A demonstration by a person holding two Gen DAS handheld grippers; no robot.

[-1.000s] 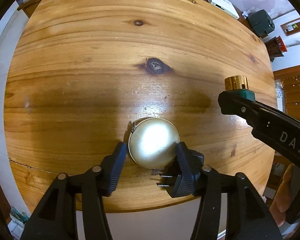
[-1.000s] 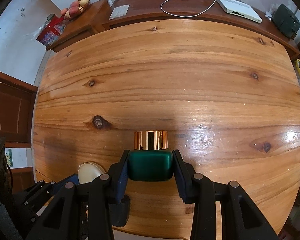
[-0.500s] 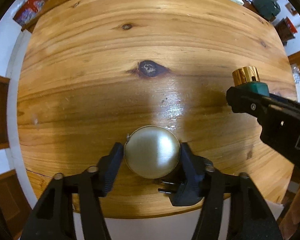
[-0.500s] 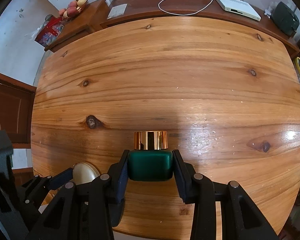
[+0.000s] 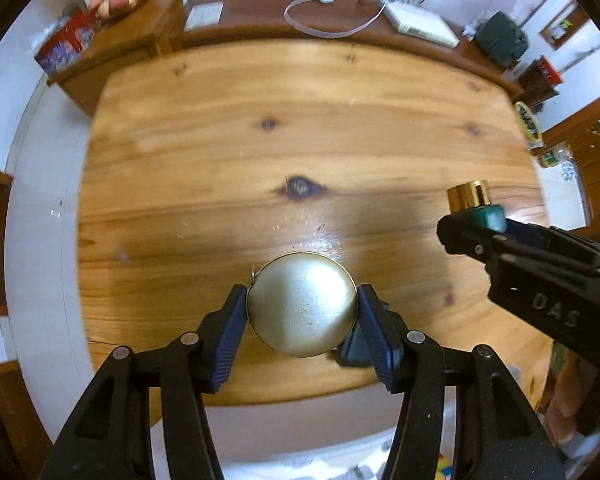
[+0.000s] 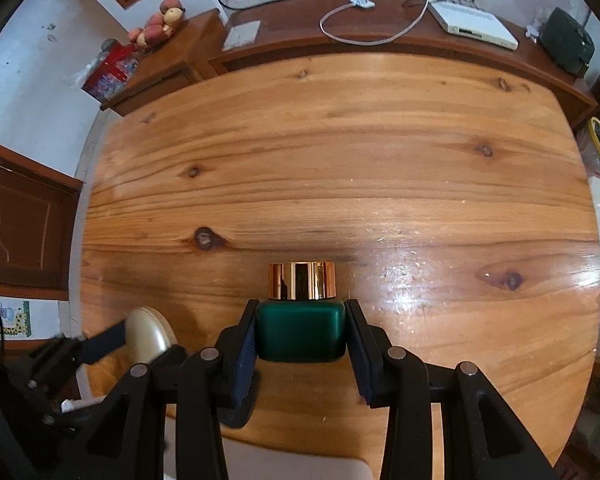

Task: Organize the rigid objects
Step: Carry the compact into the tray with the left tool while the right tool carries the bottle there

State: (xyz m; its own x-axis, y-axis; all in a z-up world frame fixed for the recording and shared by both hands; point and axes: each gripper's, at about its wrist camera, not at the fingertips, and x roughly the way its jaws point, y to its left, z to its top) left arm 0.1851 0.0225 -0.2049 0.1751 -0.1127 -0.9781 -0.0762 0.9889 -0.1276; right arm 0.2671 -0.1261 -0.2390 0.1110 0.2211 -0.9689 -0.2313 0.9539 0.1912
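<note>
As held now | round metal compact (image 5: 302,309) pinched edgewise by left gripper (image 5: 302,312), judged smooth, slippery | green bottle (image 6: 301,332) clamped at flat sides by right gripper (image 6: 301,334), judged stiff, breakable

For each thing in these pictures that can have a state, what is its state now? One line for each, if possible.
Left gripper: shut on the round gold case.
Round gold case: closed, held between the fingers above the table.
Right gripper: shut on the green jar.
Green jar: upright, gold lid on, held.
Table: bare wood ahead of both grippers.
White cable: looped on the sideboard behind.
</note>
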